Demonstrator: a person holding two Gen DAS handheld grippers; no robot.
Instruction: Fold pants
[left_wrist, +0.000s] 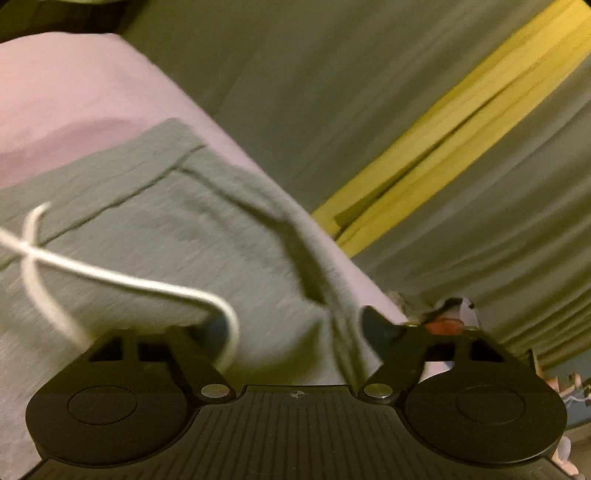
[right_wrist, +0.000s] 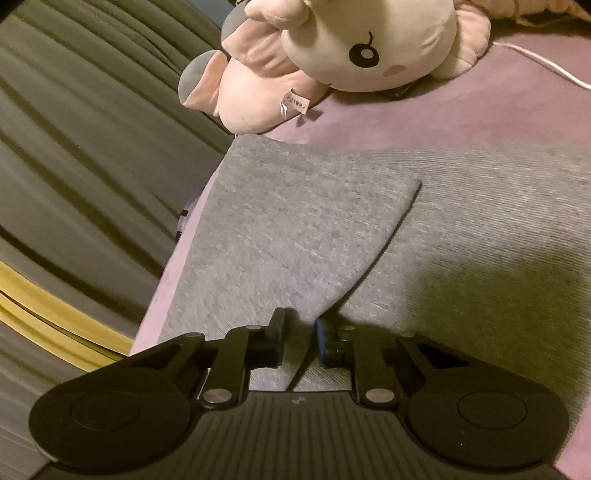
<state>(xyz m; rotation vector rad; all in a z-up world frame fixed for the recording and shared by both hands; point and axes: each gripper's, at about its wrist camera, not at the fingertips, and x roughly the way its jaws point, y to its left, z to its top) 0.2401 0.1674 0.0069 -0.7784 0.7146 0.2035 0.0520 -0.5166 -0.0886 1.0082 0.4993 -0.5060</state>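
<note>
Grey knit pants (right_wrist: 295, 236) on the pink bed (right_wrist: 461, 118), soft and limp, best pinched at the folded edge between the nearly closed right tool (right_wrist: 301, 332); left tool (left_wrist: 291, 325) released above the waistband.

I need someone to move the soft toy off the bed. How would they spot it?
On the purple bedsheet, look past the grey pants, by the curtain-side edge. The plush toy lies there: cream and pink, one black eye, a white tag.
</note>
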